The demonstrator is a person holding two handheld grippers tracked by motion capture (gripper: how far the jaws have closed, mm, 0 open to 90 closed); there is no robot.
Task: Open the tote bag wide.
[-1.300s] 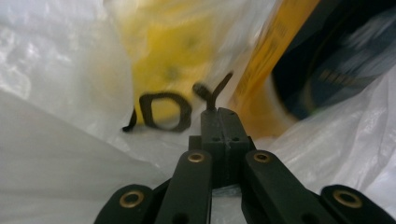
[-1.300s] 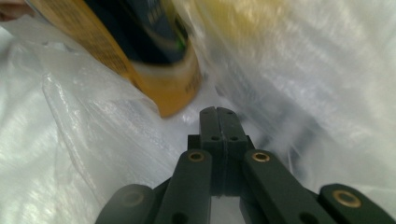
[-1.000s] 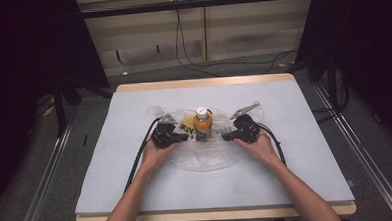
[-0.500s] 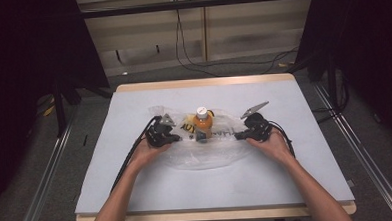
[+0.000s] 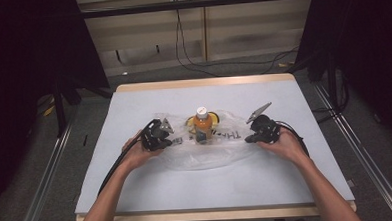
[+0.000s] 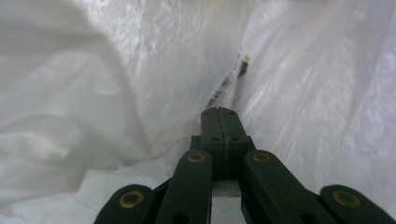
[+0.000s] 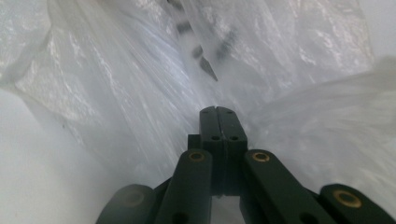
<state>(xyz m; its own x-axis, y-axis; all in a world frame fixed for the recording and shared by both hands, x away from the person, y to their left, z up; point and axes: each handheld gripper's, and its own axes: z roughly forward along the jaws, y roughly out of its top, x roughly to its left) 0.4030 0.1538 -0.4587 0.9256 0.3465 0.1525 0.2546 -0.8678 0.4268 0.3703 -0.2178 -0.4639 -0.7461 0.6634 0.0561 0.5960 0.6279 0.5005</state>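
Note:
A clear plastic bag (image 5: 206, 157) with black printed letters lies stretched across the middle of the white table (image 5: 197, 190). An orange juice bottle (image 5: 202, 125) with a white cap stands upright at the bag's middle; whether it is inside the bag I cannot tell. My left gripper (image 5: 173, 140) is shut on the bag's left part, my right gripper (image 5: 248, 137) on its right part. In the left gripper view the shut left gripper (image 6: 218, 112) pinches crinkled film (image 6: 140, 70). In the right gripper view the right gripper (image 7: 217, 110) is likewise shut on the film (image 7: 116, 84).
The table's wooden far edge (image 5: 203, 82) borders a floor with cables (image 5: 207, 65). Metal rails (image 5: 47, 182) run along both sides of the table. Dark curtains hang at left and right.
Both hands have moved apart, the left gripper leftward and the right gripper rightward. The bag is pulled wider between them. The bottle stays in the middle.

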